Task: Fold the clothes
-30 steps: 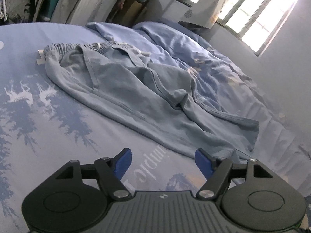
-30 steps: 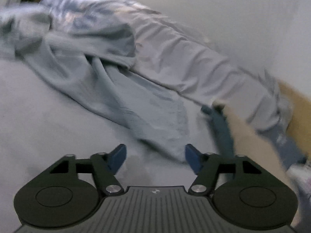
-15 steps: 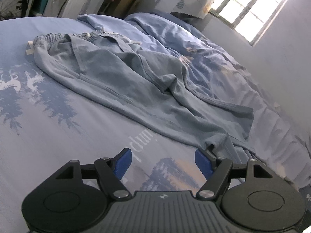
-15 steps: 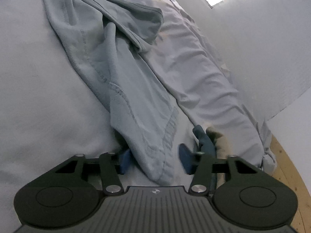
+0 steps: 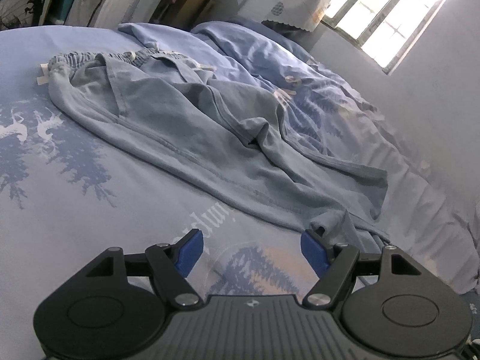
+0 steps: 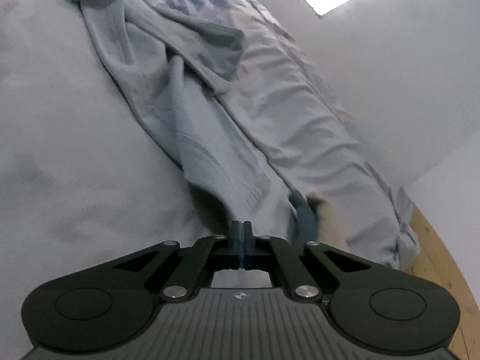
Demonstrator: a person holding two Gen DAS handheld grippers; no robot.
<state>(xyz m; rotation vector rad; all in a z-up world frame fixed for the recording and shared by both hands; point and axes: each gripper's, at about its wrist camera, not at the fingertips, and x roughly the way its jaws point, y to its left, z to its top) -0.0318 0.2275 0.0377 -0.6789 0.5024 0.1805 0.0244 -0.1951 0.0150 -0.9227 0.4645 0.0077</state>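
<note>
Left wrist view: we see the crumpled pale grey-blue cotton trousers lying on the light blue bedsheet with printed deer and pine trees. Their gathered elastic waistband is at the far end from the camera, and the leg hems trail to the near right. Beyond the trousers lies a rumpled blue duvet, and past that a bright window. The left gripper hovers just short of the trousers with its blue pads spread wide. Nothing is between them, and the right pad is just beside the nearest hem.

Right wrist view: slightly blurred. The right gripper has its pads pressed together, pinching the cuff end of one leg of the trousers, which run away from the pads toward the upper left. We spot a dark blue sock-like item just right of the trousers' cuff; what it is we cannot tell. Wooden floor shows at far right.
</note>
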